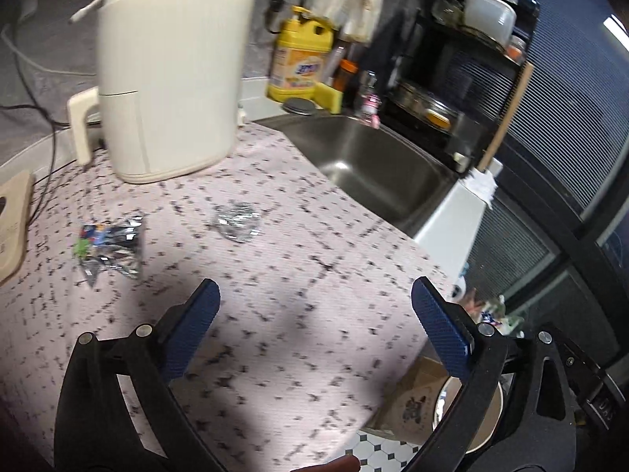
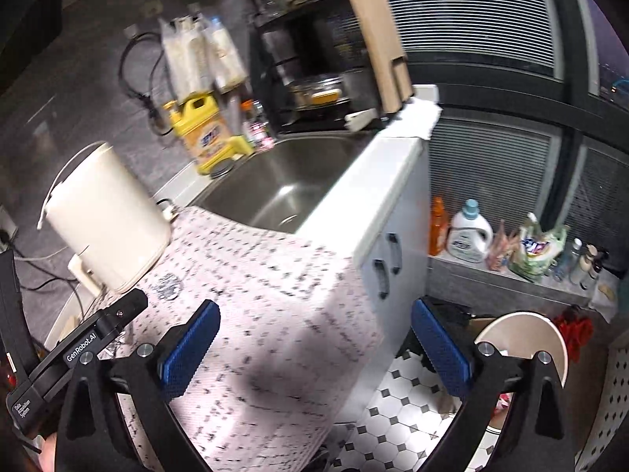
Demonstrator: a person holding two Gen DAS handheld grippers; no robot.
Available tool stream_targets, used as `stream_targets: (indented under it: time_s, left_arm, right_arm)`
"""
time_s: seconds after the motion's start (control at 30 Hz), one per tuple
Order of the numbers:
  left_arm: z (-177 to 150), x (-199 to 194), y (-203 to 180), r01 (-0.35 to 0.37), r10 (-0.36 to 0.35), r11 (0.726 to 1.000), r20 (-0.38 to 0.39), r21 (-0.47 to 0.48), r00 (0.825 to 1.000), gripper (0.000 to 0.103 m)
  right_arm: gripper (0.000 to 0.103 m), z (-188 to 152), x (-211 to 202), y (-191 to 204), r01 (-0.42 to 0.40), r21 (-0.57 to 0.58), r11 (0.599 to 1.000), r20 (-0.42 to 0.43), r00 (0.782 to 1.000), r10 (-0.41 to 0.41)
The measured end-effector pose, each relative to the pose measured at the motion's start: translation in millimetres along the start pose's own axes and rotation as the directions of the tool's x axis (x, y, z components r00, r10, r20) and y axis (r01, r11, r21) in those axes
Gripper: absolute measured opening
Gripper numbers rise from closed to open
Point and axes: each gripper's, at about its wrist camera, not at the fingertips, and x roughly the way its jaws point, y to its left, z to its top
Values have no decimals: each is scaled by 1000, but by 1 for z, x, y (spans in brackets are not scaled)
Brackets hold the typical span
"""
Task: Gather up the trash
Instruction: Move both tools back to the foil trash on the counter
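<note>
Nearest the lens, the left hand-held gripper (image 1: 315,301) stands with its blue pads spread wide and nothing between them, hovering above the patterned cloth on the bench (image 1: 298,259). The right hand-held gripper (image 2: 315,324) is equally wide and empty, over the bench's corner, with the round bin (image 2: 523,338) on the tiled floor just below and beyond its right finger. Further out on the bench lie the two pieces of trash: a crinkled foil snack wrapper (image 1: 112,246) with coloured print to the left, and a crumpled clear-silver ball of film (image 1: 238,221) near the middle, well apart from each other. Both look featherlight, soft and slippery; they should crush flat under the pads without harm, so pinching a raised fold or bunched edge seems wiser than sliding under them. Behind them stand a cream kettle (image 1: 169,78), then the steel sink (image 1: 373,173) and a yellow detergent bottle (image 1: 300,59).
</note>
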Motion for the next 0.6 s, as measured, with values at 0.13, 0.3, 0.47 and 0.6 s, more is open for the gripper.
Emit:
stream_targets:
  time_s: [0.13, 0.3, 0.47, 0.6]
  left_arm:
    - [5, -3, 32, -40, 41, 998, 8, -42, 999, 97]
    - [10, -4, 74, -89, 90, 992, 7, -88, 996, 97]
    - [14, 2, 115, -125, 125, 984, -3, -129, 992, 97]
    - [14, 7, 139, -148, 147, 978, -18, -149, 989, 97]
  right_arm:
    - [95, -1, 10, 27, -27, -28, 999, -12, 1000, 27]
    - [95, -6, 22, 61, -47, -56, 997, -27, 999, 46]
    - [95, -15, 33, 89, -51, -65, 997, -34, 998, 49]
    - [95, -18, 38, 106, -57, -76, 995, -44, 998, 54]
